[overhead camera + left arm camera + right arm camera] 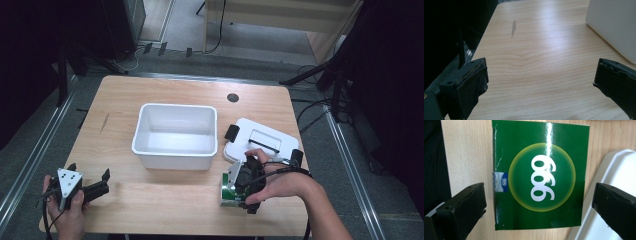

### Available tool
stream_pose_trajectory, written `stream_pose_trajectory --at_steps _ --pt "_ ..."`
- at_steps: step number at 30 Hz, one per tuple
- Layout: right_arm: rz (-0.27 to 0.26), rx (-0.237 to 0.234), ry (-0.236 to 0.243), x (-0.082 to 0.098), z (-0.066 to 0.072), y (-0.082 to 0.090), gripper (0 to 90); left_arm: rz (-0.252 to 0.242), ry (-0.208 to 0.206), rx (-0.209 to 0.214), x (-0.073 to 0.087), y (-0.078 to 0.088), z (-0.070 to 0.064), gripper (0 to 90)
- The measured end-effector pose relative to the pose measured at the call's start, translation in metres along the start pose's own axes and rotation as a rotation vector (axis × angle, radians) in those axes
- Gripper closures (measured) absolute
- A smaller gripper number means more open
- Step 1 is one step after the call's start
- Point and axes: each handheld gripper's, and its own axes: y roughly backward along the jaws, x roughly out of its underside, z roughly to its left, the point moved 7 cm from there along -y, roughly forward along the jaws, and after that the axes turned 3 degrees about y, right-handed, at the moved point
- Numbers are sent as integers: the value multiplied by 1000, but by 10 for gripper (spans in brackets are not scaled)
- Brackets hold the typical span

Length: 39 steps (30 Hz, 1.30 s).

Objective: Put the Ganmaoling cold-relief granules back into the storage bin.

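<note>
Pale wood-grain surface (165, 200), smooth and rounded at the corners, carries the largest item here: a white plastic tub (175, 135), rectangular, glossy and open-topped, which serves as the landmark. To the right of the tub lies its flat white lid (260, 140) with black clips at its edges. In front of the tub and toward its right corner sits a green carton (540, 177), a shiny square-faced cardboard box printed with a yellow-ringed circle and the white digits 999, plus a small blue seal at one edge.

The right gripper (248, 187) hangs directly over that carton, its black jaws spread wide on either side of the box and gripping nothing yet. The left gripper (97, 187), well to the left of the tub near the surface's front edge, is likewise wide open and empty, pointing across bare wood.

Risk from here, as a judgement: the carton's slick printed faces could slip between the jaws if they close off-centre, and one jaw stands close to the lid's edge, so a careless descent might catch or shove the lid instead. A hard squeeze could also crush the thin cardboard.
</note>
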Motion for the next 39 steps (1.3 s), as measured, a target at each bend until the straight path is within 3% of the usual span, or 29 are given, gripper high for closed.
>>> stream_pose_trajectory --at_steps 18,19,39 --pt "22 -9 5 2 -2 -15 91 0 0 1 0 0 0 0" --pt "18 -9 5 2 -2 -15 124 0 0 1 0 0 0 0" --pt "-7 -13 -20 -3 -7 -3 160 3 7 4 0 0 0 0"
